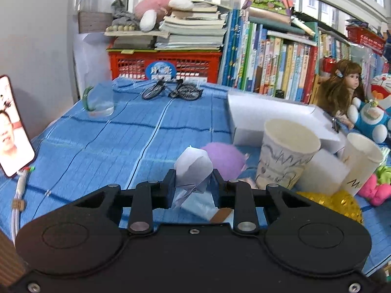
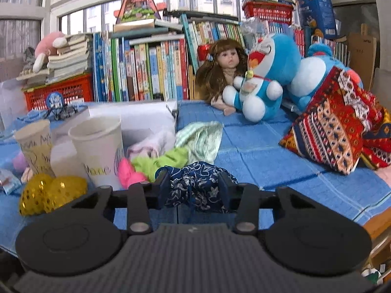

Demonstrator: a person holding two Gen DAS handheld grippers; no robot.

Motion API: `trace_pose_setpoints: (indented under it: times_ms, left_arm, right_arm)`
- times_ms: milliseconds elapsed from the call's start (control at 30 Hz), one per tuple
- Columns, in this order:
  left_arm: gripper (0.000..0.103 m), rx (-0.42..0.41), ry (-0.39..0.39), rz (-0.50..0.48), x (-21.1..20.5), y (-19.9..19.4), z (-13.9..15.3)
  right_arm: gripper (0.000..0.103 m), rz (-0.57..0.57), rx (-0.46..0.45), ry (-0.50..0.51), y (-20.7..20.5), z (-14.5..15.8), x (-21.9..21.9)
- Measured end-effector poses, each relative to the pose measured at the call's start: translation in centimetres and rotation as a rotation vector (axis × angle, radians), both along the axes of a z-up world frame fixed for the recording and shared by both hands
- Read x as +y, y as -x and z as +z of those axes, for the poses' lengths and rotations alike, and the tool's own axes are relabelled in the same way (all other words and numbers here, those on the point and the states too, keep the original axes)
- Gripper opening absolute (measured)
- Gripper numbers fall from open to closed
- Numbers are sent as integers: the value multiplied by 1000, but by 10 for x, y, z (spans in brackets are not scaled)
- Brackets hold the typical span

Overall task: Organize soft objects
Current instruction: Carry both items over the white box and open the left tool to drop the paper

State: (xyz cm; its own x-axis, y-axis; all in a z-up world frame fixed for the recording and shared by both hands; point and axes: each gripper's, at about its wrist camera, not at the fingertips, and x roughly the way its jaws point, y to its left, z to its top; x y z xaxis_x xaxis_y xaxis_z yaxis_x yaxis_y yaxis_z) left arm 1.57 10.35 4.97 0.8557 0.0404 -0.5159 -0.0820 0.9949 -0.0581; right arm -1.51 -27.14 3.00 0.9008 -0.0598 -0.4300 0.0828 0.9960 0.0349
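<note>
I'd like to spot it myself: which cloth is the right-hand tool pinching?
Start at the two paper cups on the blue bedspread. Just right of them lies a heap of rags. The right gripper holds the nearest: dark navy cloth with white flowers, unlike its pink and green neighbours.

Surface [image 1: 97, 146] had a blue quilted cover. Far edge: red crate [image 1: 166, 64], toy bikes [image 1: 172, 90], doll [image 2: 224, 73]. Mid-surface: white box [image 1: 268, 114], two paper cups [image 1: 286, 151], yellow sequin pouch [image 2: 48, 193].

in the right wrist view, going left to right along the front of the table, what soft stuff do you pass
gold sequin pouch → pink piece → lime green piece → navy floral cloth in the right gripper → red patterned fabric
</note>
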Motion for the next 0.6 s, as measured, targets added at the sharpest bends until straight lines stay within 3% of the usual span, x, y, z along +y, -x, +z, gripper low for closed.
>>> trace_pose_setpoints:
  times_ms: [233,600]
  left_arm:
    - [28,-8,27,-77,-3,-18,23]
    - [28,-22,93,-198,-7,-64,66]
  right_arm:
    - [44,12,-65,1,-4,24,-2]
    - [44,96,-90,-115,-42,65,-5]
